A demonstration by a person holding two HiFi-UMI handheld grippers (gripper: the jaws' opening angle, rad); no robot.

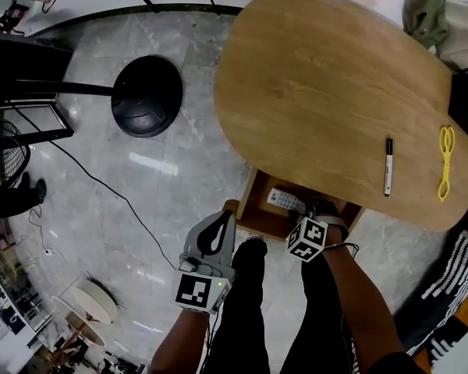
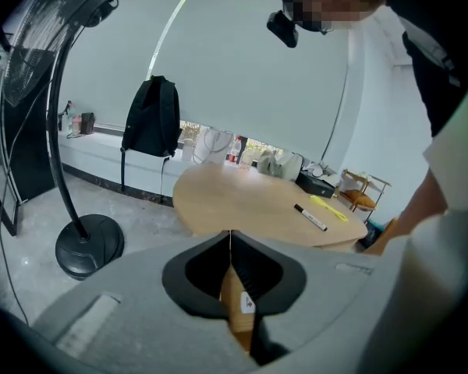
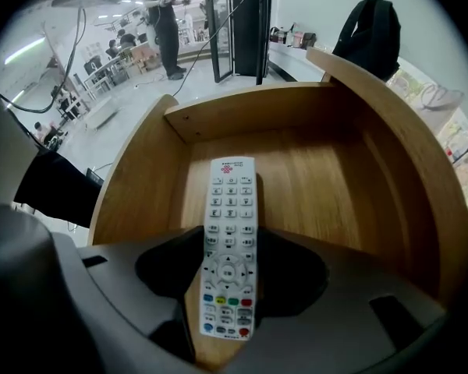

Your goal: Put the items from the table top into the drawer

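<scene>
Under the table's (image 1: 320, 92) near edge, your right gripper (image 3: 229, 267) clamps the white remote (image 3: 228, 232) over the open drawer's (image 3: 335, 185) wooden floor, its far end toward the back wall. Beside the drawer's left corner, your left gripper (image 2: 231, 267) is pinched closed on nothing. Near the table's right edge lie the black marker (image 1: 388, 167) and the yellow scissors (image 1: 446, 162).

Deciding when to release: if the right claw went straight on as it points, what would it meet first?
Probably the drawer floor. The right claw grips the white remote, whose far end would likely touch before the claw does; the gap is hard to judge.
</scene>
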